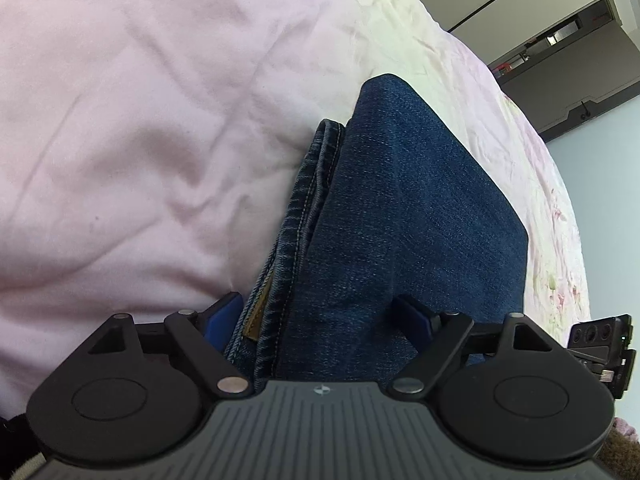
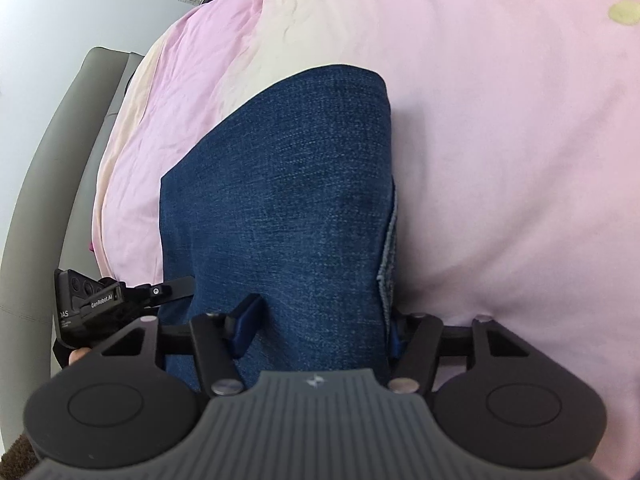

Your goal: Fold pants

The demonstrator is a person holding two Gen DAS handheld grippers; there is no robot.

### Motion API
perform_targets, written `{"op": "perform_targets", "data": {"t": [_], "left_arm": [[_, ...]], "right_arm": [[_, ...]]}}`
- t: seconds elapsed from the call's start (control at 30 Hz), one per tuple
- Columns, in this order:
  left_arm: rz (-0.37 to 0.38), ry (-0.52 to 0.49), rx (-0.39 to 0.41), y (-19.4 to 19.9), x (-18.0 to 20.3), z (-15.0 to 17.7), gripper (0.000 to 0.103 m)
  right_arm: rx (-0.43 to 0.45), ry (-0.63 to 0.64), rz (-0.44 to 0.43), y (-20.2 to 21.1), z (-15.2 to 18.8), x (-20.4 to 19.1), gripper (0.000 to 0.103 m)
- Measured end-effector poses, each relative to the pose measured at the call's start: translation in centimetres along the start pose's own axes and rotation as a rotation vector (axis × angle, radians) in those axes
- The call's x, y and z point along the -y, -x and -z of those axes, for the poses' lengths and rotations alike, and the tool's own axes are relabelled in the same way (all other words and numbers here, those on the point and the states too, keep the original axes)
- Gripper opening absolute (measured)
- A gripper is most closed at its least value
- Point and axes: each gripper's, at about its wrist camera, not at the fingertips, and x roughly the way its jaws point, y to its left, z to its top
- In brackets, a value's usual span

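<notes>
Pink bedding [image 1: 140, 120] covers a bed and fills most of both views, with a paler cream strip [image 1: 400, 32] running toward 1 o'clock in the left wrist view, and a grey padded headboard [image 2: 52, 160] curving along the 9 o'clock edge of the right wrist view. Dark cupboards [image 1: 560, 60] and a pale wall sit at 2 o'clock in the left wrist view. On the bedding lie the jeans [image 1: 400, 208], folded into a thick blue stack whose stitched seam edge [image 1: 304, 200] shows along its 9 o'clock side. The left gripper [image 1: 320, 320] has its jaws spread wide, one blue pad on each side of the near end of the jeans; whether the pads press the cloth I cannot tell. The right gripper [image 2: 320, 324] is likewise spread wide around the near end of the stack, its left finger lying on the denim and its right finger at the frayed edge [image 2: 387, 256] near 3 o'clock. From the right wrist view the other gripper's black camera block [image 2: 86, 304] shows at 9 o'clock, just beside the jeans
</notes>
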Motion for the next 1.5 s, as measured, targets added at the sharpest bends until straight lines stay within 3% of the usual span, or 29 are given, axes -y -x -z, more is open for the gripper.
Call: {"op": "perform_targets", "data": {"t": [0.23,0.37,0.47,0.63,0.93,1.1,1.23,1.3,1.4,1.5], "left_arm": [[-0.028,0.025,0.048,1.3,0.5,1.0,0.073],[-0.033,0.065,0.08,2.7,1.2,1.6,0.051],[-0.017,0.064,0.077,3.4,2.4,2.1,0.044],[0.006,0.03,0.076,3.7,6.2,3.4,0.04],[0.009,0.003,0.072,2.4,12.3,5.0,0.036],[-0.013,0.007,0.031,-0.3,12.9,6.0,0.034],[-0.016,-0.015,0.001,-1.6,12.6,7.0,0.033],[0.007,-0.011,0.002,-1.7,12.2,7.0,0.034],[0.026,-0.013,-0.008,-2.4,11.8,7.2,0.036],[0.016,-0.014,-0.012,-3.2,11.7,7.3,0.04]], "right_arm": [[0.007,0.032,-0.034,3.3,-1.0,-1.7,0.02],[-0.006,0.103,-0.032,5.1,-1.6,-4.8,0.016],[-0.007,0.138,-0.03,7.0,-2.3,-6.3,0.016],[-0.012,0.168,-0.013,10.8,-3.0,-6.7,0.016],[-0.022,0.165,-0.059,17.4,-4.3,-1.8,0.016],[-0.048,0.137,-0.077,17.3,-5.6,1.8,0.016],[-0.088,0.129,-0.034,16.0,-6.2,4.2,0.018],[-0.104,0.106,-0.017,15.1,-6.2,5.8,0.02],[-0.113,0.042,0.031,14.1,-6.1,7.9,0.031],[-0.105,0.007,0.039,13.6,-5.7,9.4,0.033]]}}
